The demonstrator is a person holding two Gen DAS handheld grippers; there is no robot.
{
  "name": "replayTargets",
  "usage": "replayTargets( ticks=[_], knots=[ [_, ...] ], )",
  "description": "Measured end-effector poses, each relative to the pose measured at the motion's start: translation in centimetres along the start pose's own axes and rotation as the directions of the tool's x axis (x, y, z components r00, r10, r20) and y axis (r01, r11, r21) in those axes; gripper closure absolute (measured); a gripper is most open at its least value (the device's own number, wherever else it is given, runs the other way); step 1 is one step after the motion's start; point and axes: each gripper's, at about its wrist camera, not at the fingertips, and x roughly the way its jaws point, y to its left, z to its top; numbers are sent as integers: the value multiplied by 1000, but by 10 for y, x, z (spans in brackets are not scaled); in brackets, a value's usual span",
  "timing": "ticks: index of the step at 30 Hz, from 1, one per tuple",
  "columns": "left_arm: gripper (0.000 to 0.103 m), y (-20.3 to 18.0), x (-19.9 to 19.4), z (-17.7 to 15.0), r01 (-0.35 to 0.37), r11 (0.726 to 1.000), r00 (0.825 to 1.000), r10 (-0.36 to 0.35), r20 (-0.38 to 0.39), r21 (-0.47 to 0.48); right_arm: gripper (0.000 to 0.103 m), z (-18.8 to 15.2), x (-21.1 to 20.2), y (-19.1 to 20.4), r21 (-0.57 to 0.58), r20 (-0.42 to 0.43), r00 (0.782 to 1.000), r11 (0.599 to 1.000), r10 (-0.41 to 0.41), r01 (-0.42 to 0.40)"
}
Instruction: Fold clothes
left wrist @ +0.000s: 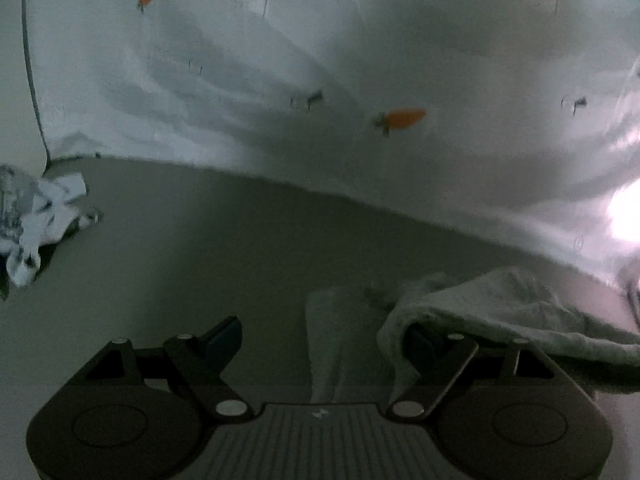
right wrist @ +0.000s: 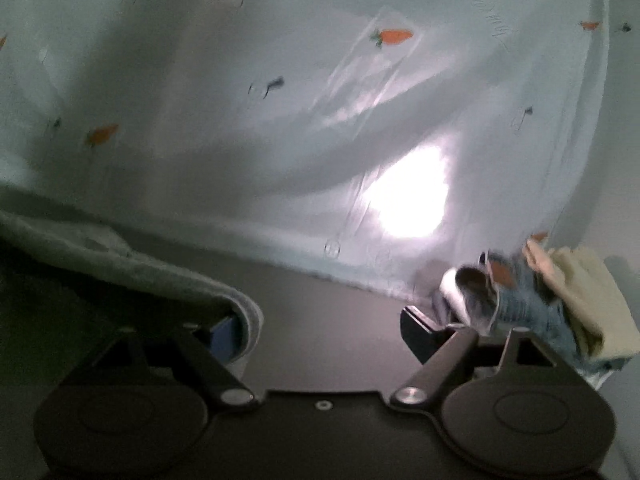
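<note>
Pale grey-green terry cloth (left wrist: 500, 312) lay at 4 o'clock in the left wrist view, draped over the right finger of the left gripper (left wrist: 320, 336); jaws spread wide, nothing pinched between them, left finger (left wrist: 224, 336) bare. Thin strip of the same cloth ran down the gap toward the gripper body. White sheet (left wrist: 280, 60) with orange carrot prints (left wrist: 404, 118) filled the frame from 9 to 3 o'clock, wrinkled, its lower edge curving across the grey surface (left wrist: 200, 248). Crumpled white-and-blue garment (left wrist: 36, 224) sat at 9 o'clock, well apart from the gripper. Bright glare at 3 o'clock. Right wrist view: right gripper (right wrist: 324, 328) also spread, gap between the fingers showed only dark surface (right wrist: 328, 320). Same cloth (right wrist: 132, 268) came in from 9 o'clock and hung over the left finger, touching it; whether it was gripped, cannot tell. Pile of clothes (right wrist: 532, 292) at 3 o'clock, blue-white piece and a pale yellow piece (right wrist: 588, 292), just behind the right finger. Carrot sheet (right wrist: 280, 80) covered 10 to 2 o'clock, with a strong glare patch near centre. Blurry.
</note>
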Motion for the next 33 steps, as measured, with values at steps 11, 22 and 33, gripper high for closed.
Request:
replayTargets(
  ticks=[11,22,33],
  knots=[
    [13,0,31,-20,29,989,988,-6,-155,148,19,-30,14,8,30,-171,982,997,78,-73],
    [6,30,7,-9,365,920,906,-315,-284,142,17,-31,-4,12,128,-207,939,959,275,-253],
    [3,28,34,-34,-1,984,973,42,-226,178,14,-36,21,1,268,-268,932,948,245,-172]
  ],
)
